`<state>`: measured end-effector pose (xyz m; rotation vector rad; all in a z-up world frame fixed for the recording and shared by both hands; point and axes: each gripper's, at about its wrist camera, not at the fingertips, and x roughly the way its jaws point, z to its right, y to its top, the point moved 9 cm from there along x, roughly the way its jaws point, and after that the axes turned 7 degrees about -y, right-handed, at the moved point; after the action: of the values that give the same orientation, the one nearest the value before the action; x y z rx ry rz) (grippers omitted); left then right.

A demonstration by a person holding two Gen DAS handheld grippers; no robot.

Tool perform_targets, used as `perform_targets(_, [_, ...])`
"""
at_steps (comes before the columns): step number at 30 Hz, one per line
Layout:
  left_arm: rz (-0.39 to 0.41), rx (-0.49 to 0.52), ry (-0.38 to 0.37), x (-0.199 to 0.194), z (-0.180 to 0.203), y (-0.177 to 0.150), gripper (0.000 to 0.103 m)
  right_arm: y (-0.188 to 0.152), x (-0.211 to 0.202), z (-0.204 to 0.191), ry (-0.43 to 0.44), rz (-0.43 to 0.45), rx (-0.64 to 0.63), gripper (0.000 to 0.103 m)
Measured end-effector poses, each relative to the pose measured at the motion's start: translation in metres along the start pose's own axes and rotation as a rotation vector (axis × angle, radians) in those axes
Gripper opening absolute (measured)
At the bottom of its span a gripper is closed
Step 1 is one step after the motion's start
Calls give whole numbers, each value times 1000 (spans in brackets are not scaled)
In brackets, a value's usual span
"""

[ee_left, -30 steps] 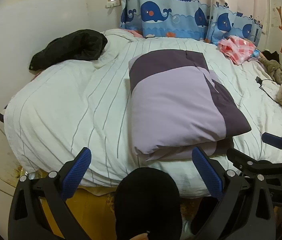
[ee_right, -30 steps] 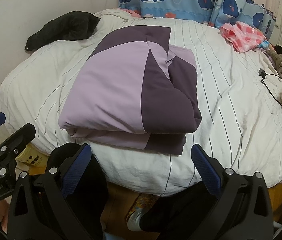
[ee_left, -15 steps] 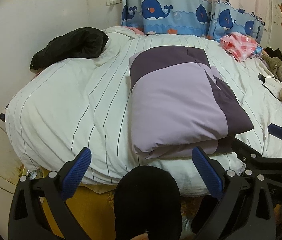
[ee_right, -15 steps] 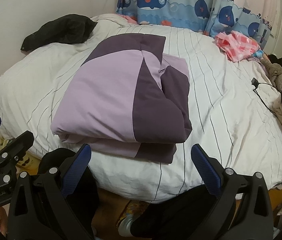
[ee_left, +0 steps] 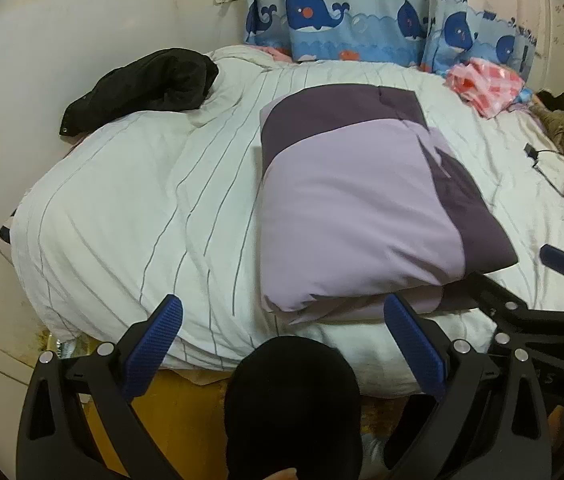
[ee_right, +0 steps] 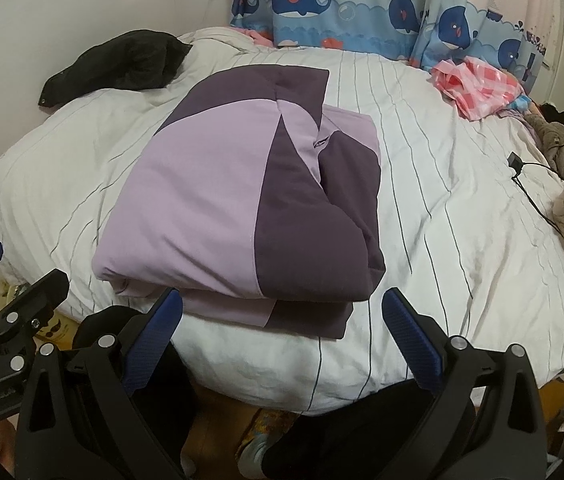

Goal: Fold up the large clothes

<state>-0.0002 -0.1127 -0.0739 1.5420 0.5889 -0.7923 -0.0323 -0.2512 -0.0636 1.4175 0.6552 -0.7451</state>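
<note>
Your left gripper (ee_left: 282, 320) and right gripper (ee_right: 282, 316) both hang off the bed's near edge, fingers spread wide, gripping nothing. The folded purple garment (ee_right: 241, 204) lies on the white striped duvet (ee_left: 121, 220), near its front edge. A black jacket (ee_left: 141, 84) sits far left by the wall.

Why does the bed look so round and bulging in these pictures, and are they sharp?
Left wrist view: the fisheye lens bends the striped bed into a dome, and dark corners frame the picture; the folded purple quilt is fairly sharp. Right wrist view: same curving, soft even indoor light, no glare on the quilt; the whale curtain looks slightly soft.
</note>
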Motion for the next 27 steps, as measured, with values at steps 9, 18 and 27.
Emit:
perform_targets(9, [-7, -5, -1, 7, 0, 7, 97, 12, 12, 4, 5, -5, 2, 96])
perform_targets(18, [-22, -25, -21, 16, -1, 17, 97, 20, 21, 6, 6, -12, 5, 96])
perform_targets(27, [-47, -21, -29, 24, 2, 19, 97, 21, 28, 6, 9, -22, 8, 96])
